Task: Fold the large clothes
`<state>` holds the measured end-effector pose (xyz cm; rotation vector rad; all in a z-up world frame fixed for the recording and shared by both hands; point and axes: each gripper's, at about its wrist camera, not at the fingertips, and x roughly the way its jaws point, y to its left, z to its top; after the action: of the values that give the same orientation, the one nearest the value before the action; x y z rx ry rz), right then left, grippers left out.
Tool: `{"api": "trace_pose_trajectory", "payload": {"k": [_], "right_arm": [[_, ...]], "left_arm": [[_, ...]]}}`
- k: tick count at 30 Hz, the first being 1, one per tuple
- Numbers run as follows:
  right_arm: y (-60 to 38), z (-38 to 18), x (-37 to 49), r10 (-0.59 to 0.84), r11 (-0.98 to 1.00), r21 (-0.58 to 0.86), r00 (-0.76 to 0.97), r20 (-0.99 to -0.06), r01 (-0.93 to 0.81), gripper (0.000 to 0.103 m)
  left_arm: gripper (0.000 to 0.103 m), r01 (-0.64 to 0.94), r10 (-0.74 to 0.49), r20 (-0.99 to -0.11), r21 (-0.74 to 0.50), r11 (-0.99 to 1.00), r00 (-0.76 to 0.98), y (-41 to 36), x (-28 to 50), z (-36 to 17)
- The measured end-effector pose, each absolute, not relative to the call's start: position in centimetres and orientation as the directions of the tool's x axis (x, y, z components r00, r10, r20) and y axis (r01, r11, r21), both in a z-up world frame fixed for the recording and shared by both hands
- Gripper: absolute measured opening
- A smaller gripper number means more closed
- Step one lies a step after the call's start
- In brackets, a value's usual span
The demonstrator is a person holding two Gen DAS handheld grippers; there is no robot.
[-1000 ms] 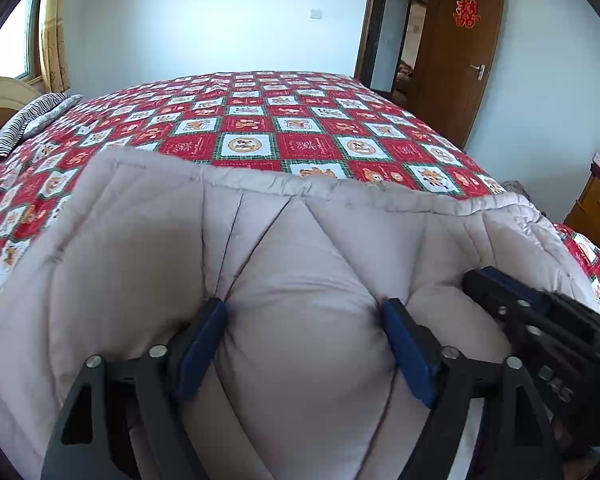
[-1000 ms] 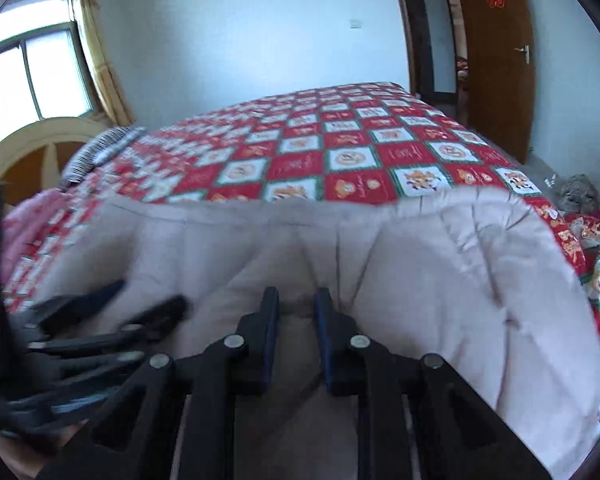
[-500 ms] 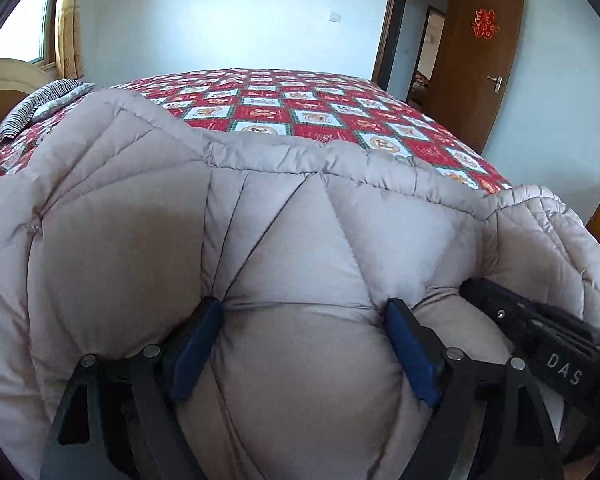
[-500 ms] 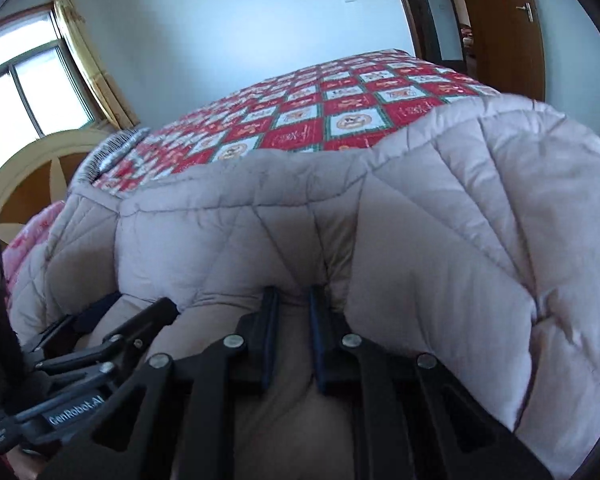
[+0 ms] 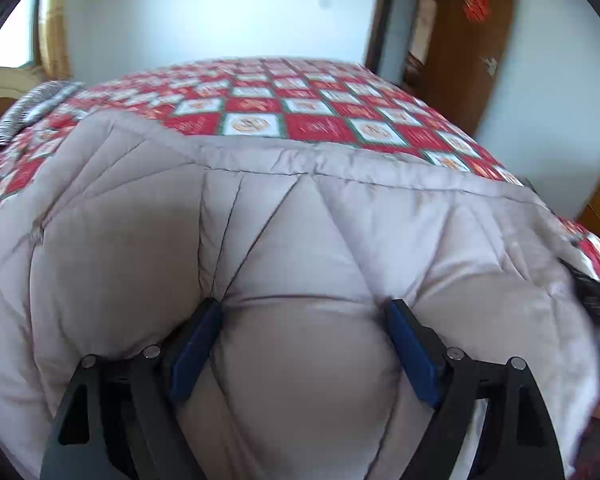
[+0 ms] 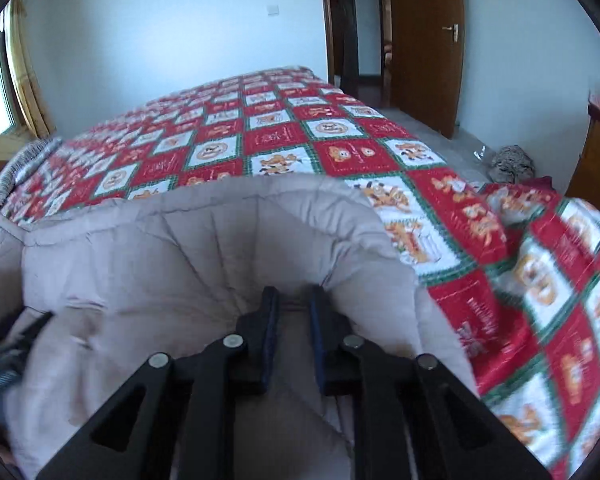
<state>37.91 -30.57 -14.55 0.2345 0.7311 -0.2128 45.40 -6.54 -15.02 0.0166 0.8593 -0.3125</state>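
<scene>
A large padded beige quilted coat [image 5: 300, 248] lies on the near part of the bed and fills the lower half of both views [image 6: 172, 264]. My left gripper [image 5: 304, 308] has its jaws wide apart, with a thick bulge of the coat bunched between them. My right gripper [image 6: 294, 296] is shut on a fold of the coat, its blue pads [image 6: 271, 328] nearly together. The right gripper shows as a dark shape at the right edge of the left wrist view [image 5: 596, 300]. The left gripper shows blurred at the left edge of the right wrist view [image 6: 8, 344].
The bed carries a red, white and green patchwork bedspread [image 6: 284, 132], seen also in the left wrist view [image 5: 300, 104]. A striped pillow [image 5: 32, 104] lies at the far left. A brown door [image 6: 424, 40] stands open beyond the bed. A wooden cabinet [image 6: 592, 152] stands at right.
The coat, raised high half a second ago, has come back down, showing more bedspread. The right wrist view has swung right toward the bed's edge.
</scene>
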Motion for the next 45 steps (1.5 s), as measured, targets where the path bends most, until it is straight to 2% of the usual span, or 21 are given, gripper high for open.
{"api": "trace_pose_trajectory", "payload": {"k": [2, 5, 8, 11, 13, 15, 17, 19, 22, 25, 28, 29, 34, 38, 43, 45], "right_arm": [[-30.1, -14.9, 38.2, -0.124, 0.956, 0.108, 0.711, -0.693, 0.272, 0.016], [-30.0, -15.0, 38.7, -0.12, 0.96, 0.094, 0.693, -0.711, 0.263, 0.016], [-30.4, -15.0, 38.9, -0.103, 0.959, 0.116, 0.696, -0.711, 0.259, 0.016], [-30.5, -15.4, 39.1, -0.082, 0.957, 0.14, 0.697, -0.713, 0.256, 0.016], [-30.6, -15.5, 39.2, -0.072, 0.956, 0.149, 0.694, -0.717, 0.253, 0.016], [-30.7, -15.6, 39.3, -0.071, 0.957, 0.147, 0.691, -0.72, 0.252, 0.016], [-30.7, -15.7, 39.5, -0.069, 0.956, 0.149, 0.689, -0.721, 0.251, 0.016], [-30.7, -15.7, 39.5, -0.068, 0.956, 0.15, 0.687, -0.723, 0.252, 0.016], [-30.8, -15.8, 39.7, -0.066, 0.955, 0.152, 0.684, -0.727, 0.254, 0.015], [-30.3, -15.6, 39.8, -0.098, 0.959, 0.111, 0.673, -0.733, 0.261, 0.015], [-29.2, -14.4, 40.0, -0.167, 0.963, 0.01, 0.627, -0.761, 0.268, 0.014], [-28.7, -13.3, 39.5, -0.191, 0.961, -0.01, 0.633, -0.75, 0.278, 0.011], [-23.5, -7.2, 35.2, -0.021, 0.973, 0.168, 0.789, -0.615, 0.157, 0.01], [-17.2, -8.0, 35.6, 0.114, 0.968, 0.245, 0.775, -0.622, 0.055, 0.01], [-13.6, -12.1, 37.4, 0.172, 0.957, 0.287, 0.731, -0.661, 0.034, 0.01], [-13.7, -14.3, 37.7, 0.171, 0.957, 0.287, 0.715, -0.678, 0.044, 0.003]], "left_arm": [[0.084, 0.308, -0.283, -0.755, -0.113, 0.945, 0.591, -5.5, 45.4, -13.3], [0.084, 0.289, -0.26, -0.714, -0.083, 0.954, 0.65, -2.7, 45.2, -9.8], [0.084, 0.192, -0.174, -0.674, -0.049, 0.98, 0.718, 1.0, 46.0, -7.8], [0.084, 0.1, -0.091, -0.715, -0.029, 0.995, 0.694, 3.8, 48.1, -10.6], [0.087, 0.079, -0.102, -0.735, -0.066, 0.995, 0.67, 5.0, 48.8, -13.4], [0.09, 0.074, -0.117, -0.698, -0.091, 0.993, 0.706, 5.4, 48.3, -15.1], [0.091, 0.062, -0.073, -0.685, -0.04, 0.997, 0.725, 4.5, 48.0, -15.6], [0.093, 0.06, -0.039, -0.686, 0.007, 0.998, 0.726, 3.7, 48.2, -15.9], [0.095, 0.061, -0.061, -0.703, -0.025, 0.998, 0.709, 4.1, 48.8, -16.6], [0.095, 0.056, -0.062, -0.71, -0.031, 0.998, 0.702, 4.4, 48.9, -16.6], [0.095, 0.047, -0.041, -0.711, -0.011, 0.999, 0.702, 4.2, 48.9, -16.6], [0.095, 0.045, -0.038, -0.711, -0.009, 0.999, 0.702, 4.2, 48.8, -16.6], [0.095, 0.039, -0.028, -0.71, -0.001, 0.999, 0.704, 4.1, 48.7, -16.6], [0.095, 0.031, -0.007, -0.71, 0.021, 0.999, 0.705, 4.0, 48.3, -16.3], [0.095, 0.059, -0.032, -0.72, 0.013, 0.998, 0.693, 5.5, 46.4, -14.4], [0.095, 0.066, -0.06, -0.699, -0.018, 0.998, 0.712, 6.7, 44.6, -13.0]]}}
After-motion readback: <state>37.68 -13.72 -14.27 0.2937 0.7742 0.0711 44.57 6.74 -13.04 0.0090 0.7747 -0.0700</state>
